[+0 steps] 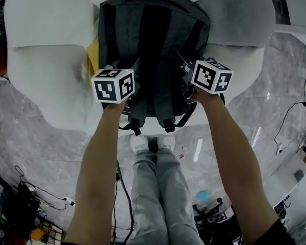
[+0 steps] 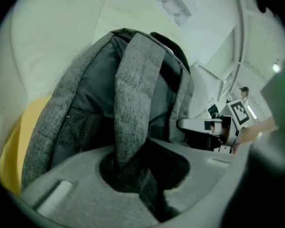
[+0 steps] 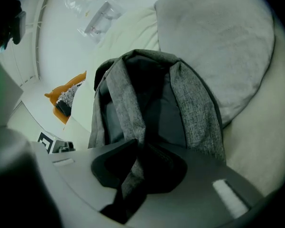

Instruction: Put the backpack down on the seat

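A grey backpack (image 1: 153, 40) stands upright on the white cushioned seat (image 1: 46, 75), its strap side facing me. My left gripper (image 1: 135, 73) is shut on the left shoulder strap (image 2: 135, 89), which runs down through its jaws (image 2: 142, 167). My right gripper (image 1: 186, 74) has the right shoulder strap (image 3: 126, 103) pinched in the narrow gap between its jaws (image 3: 135, 175). Both grippers sit low on the pack, side by side. The backpack's base rests against the seat cushion (image 3: 256, 141), and its top leans on the backrest (image 3: 218, 37).
A yellow cushion (image 1: 93, 55) lies to the left of the pack on the seat. The person's legs and white shoes (image 1: 153, 144) stand right in front of the seat on a marble floor (image 1: 30, 137). Cables (image 1: 123, 198) trail across the floor.
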Motion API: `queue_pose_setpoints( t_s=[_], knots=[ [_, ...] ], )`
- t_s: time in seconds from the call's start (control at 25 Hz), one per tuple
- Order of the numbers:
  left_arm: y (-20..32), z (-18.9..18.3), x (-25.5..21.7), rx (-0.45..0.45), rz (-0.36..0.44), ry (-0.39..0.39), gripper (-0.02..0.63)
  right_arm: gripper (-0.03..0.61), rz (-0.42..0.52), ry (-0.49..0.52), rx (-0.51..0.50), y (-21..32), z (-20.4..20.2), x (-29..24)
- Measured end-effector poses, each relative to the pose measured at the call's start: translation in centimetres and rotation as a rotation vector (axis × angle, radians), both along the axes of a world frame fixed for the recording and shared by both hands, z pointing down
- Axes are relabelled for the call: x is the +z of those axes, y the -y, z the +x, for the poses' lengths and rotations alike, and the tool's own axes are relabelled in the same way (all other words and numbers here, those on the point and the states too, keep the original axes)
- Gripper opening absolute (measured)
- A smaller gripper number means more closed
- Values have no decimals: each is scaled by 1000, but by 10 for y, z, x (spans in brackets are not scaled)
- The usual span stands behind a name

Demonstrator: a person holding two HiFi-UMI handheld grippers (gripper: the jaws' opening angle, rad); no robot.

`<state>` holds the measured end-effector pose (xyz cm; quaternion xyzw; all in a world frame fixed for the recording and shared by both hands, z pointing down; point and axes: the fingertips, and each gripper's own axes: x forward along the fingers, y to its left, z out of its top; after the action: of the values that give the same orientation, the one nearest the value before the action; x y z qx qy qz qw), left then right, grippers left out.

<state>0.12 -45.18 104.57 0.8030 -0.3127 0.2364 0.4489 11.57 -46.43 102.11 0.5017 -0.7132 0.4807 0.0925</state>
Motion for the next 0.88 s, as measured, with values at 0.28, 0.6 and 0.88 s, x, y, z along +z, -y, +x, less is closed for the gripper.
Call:
queue_pose_setpoints(
  t_s=[0.28, 0.6, 0.88],
  knots=[
    [0, 0, 4, -4, -18, -23, 26, 67, 21, -8, 18, 1, 0, 6],
    [4, 3, -3, -10, 65, 23, 29, 82, 60, -31, 30, 4, 2, -3],
    [-9, -26, -50, -139, 96, 18, 151, 269, 51, 48, 92, -19, 9, -32]
  ],
)
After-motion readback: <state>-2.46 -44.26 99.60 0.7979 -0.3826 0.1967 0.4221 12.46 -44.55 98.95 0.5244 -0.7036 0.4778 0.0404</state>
